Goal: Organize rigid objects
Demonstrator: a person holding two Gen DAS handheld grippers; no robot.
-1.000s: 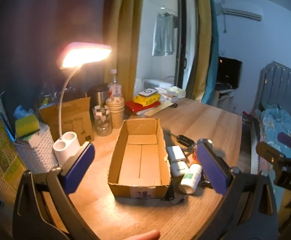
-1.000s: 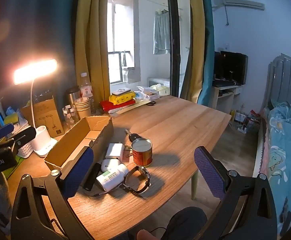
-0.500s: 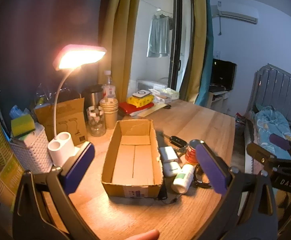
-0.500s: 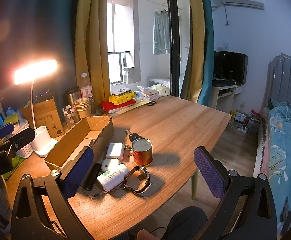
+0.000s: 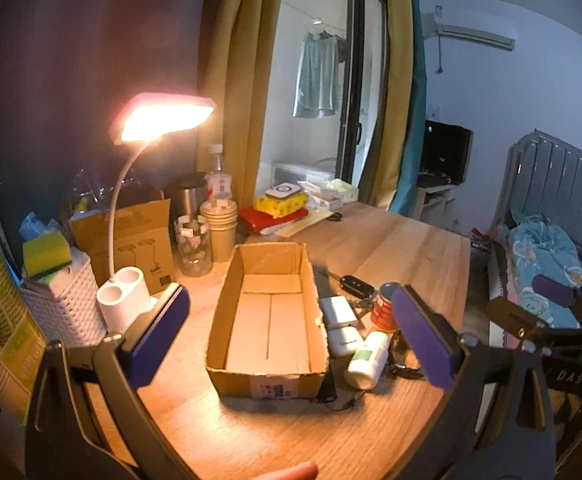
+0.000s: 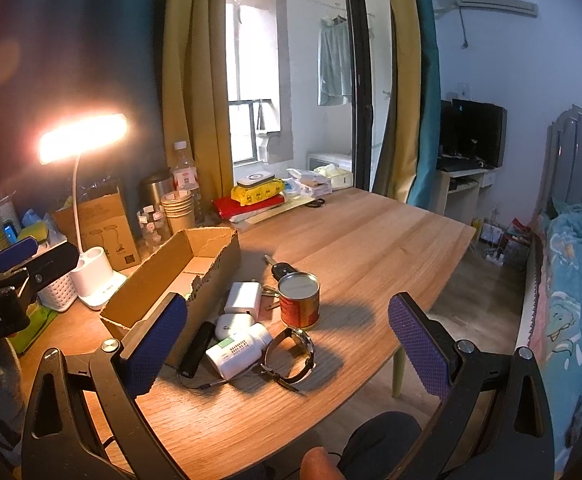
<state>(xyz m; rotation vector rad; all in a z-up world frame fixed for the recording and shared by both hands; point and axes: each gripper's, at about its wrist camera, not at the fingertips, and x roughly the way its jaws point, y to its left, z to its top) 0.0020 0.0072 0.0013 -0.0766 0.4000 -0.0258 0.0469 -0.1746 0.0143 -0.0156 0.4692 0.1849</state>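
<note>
An empty cardboard box (image 5: 269,312) (image 6: 171,276) lies open on the wooden table (image 6: 371,248). To its right sit a red tin can (image 6: 299,299) (image 5: 385,308), a white charger (image 6: 244,298) (image 5: 337,310), a white earbud case (image 6: 233,325), a white pill bottle (image 6: 238,350) (image 5: 367,360), a wristwatch (image 6: 291,356), a black stick-shaped device (image 6: 197,349) and a car key (image 6: 281,269) (image 5: 357,285). My left gripper (image 5: 291,336) hangs open above the box's near end. My right gripper (image 6: 287,344) is open above the small items, holding nothing.
A lit desk lamp (image 5: 163,118) on a white base (image 5: 125,302), a white basket with a sponge (image 5: 57,280), paper cups (image 5: 219,224), a glass jar (image 5: 193,246) and a brown carton (image 5: 131,232) crowd the table's left. Books (image 6: 251,200) lie at the back. A bed (image 6: 571,280) stands right.
The left gripper has drawn back and up, so the box and the small items look smaller and more central. The right view has hardly changed.
</note>
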